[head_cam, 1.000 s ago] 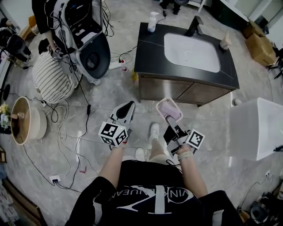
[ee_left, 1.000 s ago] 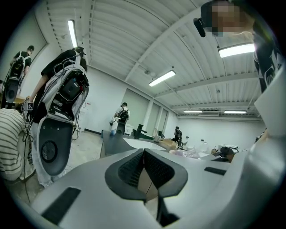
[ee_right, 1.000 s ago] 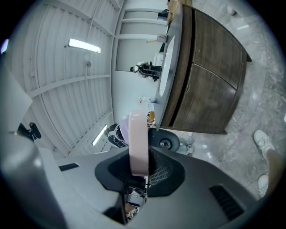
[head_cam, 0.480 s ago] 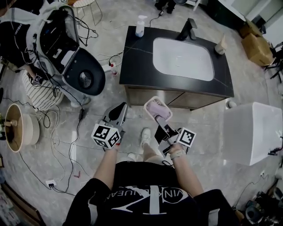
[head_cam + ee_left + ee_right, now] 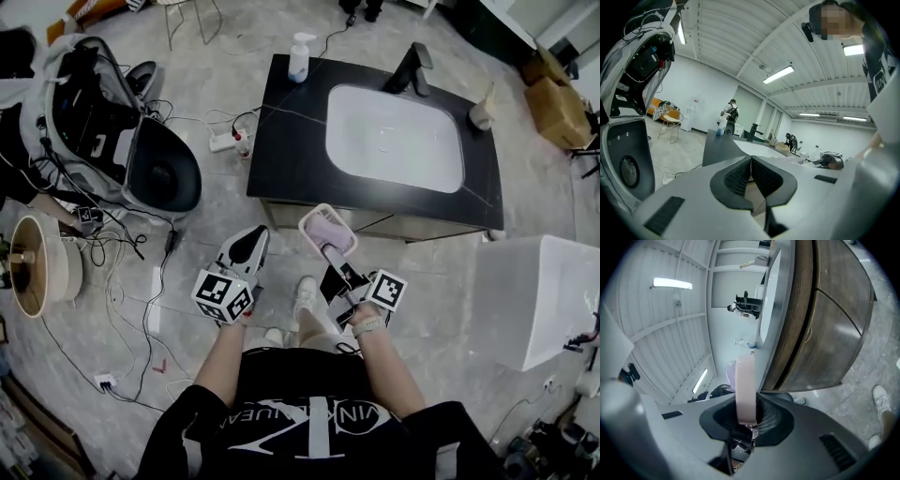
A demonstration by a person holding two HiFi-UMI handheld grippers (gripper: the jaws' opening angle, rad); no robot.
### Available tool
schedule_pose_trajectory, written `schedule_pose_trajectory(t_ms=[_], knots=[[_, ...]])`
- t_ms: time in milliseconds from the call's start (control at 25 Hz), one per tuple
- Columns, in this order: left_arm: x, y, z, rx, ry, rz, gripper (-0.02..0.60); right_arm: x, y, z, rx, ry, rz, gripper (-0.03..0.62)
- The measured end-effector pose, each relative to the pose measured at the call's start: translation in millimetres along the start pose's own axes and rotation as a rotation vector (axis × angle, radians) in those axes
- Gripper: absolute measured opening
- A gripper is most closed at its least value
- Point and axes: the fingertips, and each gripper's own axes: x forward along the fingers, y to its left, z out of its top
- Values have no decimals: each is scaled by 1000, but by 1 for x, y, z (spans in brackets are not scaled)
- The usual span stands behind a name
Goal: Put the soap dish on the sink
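The pink soap dish (image 5: pixel 324 228) is held out in front of me, and my right gripper (image 5: pixel 331 251) is shut on its near rim. In the right gripper view the dish (image 5: pixel 745 380) stands edge-on between the pads, close to the wooden front of the vanity (image 5: pixel 825 319). The white sink basin (image 5: pixel 394 136) is set in the black countertop (image 5: pixel 286 141) just beyond the dish. My left gripper (image 5: pixel 249 238) hovers to the left of the dish over the floor. Its jaws are shut with nothing in them (image 5: pixel 751 165).
On the countertop stand a pump bottle (image 5: pixel 299 58), a black faucet (image 5: pixel 412 67) and a small cup (image 5: pixel 482 113). A dark machine (image 5: pixel 159 173) with cables and a power strip (image 5: pixel 223 141) lies left of the vanity. A white box (image 5: pixel 539 286) sits on the right.
Both grippers have come closer to the vanity's front edge, and the soap dish is still in the right one. The vanity now sits nearer in the head view.
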Motion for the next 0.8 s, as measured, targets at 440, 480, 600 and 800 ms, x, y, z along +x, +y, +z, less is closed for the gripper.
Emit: schedule_pose_trajectory(t_ms=[440, 480, 600, 800], knots=[[25, 17, -13, -35, 39, 44, 20, 43, -12, 15, 8, 71, -36, 80], [27, 17, -14, -36, 43, 43, 20, 45, -13, 16, 10, 73, -37, 80], [36, 16, -16, -35, 54, 41, 20, 50, -18, 20, 39, 77, -62, 80], [54, 12, -17, -32, 69, 34, 20, 55, -27, 28, 82, 76, -100, 80]])
